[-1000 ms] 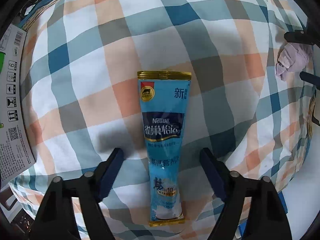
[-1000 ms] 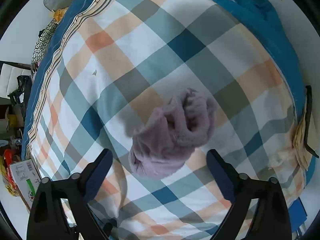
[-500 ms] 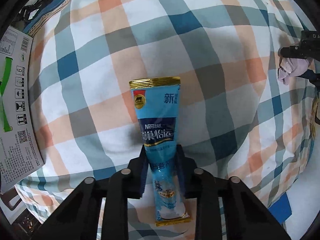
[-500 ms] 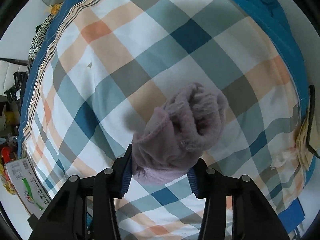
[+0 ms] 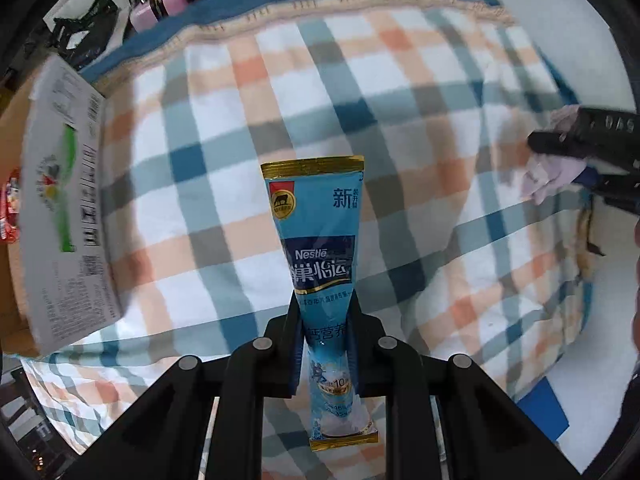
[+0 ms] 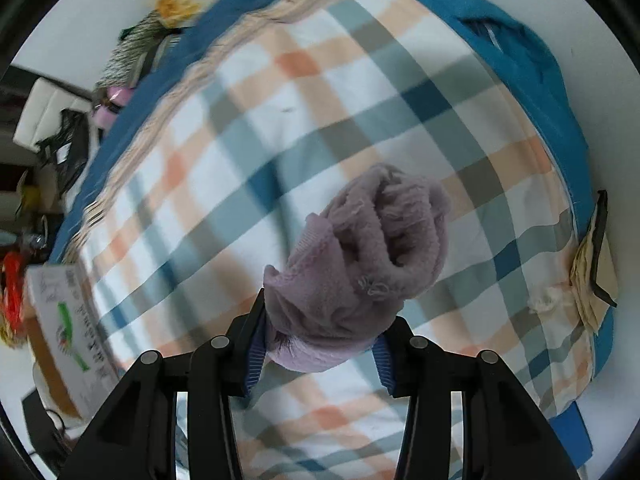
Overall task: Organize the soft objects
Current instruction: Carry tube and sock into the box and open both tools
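Each hand-held gripper is clamped on its own item, the left hand-held gripper (image 5: 324, 344) pinching the blue sachet (image 5: 320, 264) mid-length and the right hand-held gripper (image 6: 320, 344) squeezing the lilac fuzzy sock (image 6: 360, 268), both clear of the checked bed (image 5: 240, 160), likely for sorting.

A home bedroom: plaid bedding (image 5: 280, 92) with blue border, cardboard box (image 5: 64, 208) and clutter alongside
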`<state>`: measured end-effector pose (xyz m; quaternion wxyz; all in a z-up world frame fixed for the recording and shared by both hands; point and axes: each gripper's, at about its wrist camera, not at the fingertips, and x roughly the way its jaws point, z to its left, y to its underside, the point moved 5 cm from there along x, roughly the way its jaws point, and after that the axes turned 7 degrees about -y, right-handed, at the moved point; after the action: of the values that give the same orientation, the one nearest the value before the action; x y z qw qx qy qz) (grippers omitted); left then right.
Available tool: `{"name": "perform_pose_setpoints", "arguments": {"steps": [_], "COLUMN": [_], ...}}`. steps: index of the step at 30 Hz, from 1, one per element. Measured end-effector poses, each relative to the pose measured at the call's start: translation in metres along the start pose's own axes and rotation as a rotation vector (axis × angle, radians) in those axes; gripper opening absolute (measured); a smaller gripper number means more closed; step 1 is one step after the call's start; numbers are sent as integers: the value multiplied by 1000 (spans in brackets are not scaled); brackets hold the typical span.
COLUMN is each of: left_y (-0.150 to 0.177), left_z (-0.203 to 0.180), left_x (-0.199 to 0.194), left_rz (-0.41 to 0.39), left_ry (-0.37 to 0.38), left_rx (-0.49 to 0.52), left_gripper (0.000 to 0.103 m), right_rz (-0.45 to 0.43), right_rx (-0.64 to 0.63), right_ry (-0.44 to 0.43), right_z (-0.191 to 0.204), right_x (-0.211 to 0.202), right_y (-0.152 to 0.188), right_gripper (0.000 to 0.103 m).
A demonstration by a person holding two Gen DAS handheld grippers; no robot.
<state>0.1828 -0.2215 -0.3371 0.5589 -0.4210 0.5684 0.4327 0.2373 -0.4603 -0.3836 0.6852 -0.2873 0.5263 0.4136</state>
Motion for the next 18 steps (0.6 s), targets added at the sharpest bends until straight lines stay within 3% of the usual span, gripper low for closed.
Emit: {"name": "perform_pose_setpoints", "arguments": {"steps": [11, 18], "left_y": [13, 26], "left_z": [97, 179], "left_x": [-108, -162], "left_rz": [-198, -291], "left_ry": [64, 70], "left_rx": [-94, -157], "left_gripper": [16, 16], "right_rz": [-27, -26], "right_rx": [-213, -357], "right_ry": [-125, -190], "right_z": [108, 214], "right_x": [-66, -85], "right_y": [68, 126], "right_gripper": [48, 48]}}
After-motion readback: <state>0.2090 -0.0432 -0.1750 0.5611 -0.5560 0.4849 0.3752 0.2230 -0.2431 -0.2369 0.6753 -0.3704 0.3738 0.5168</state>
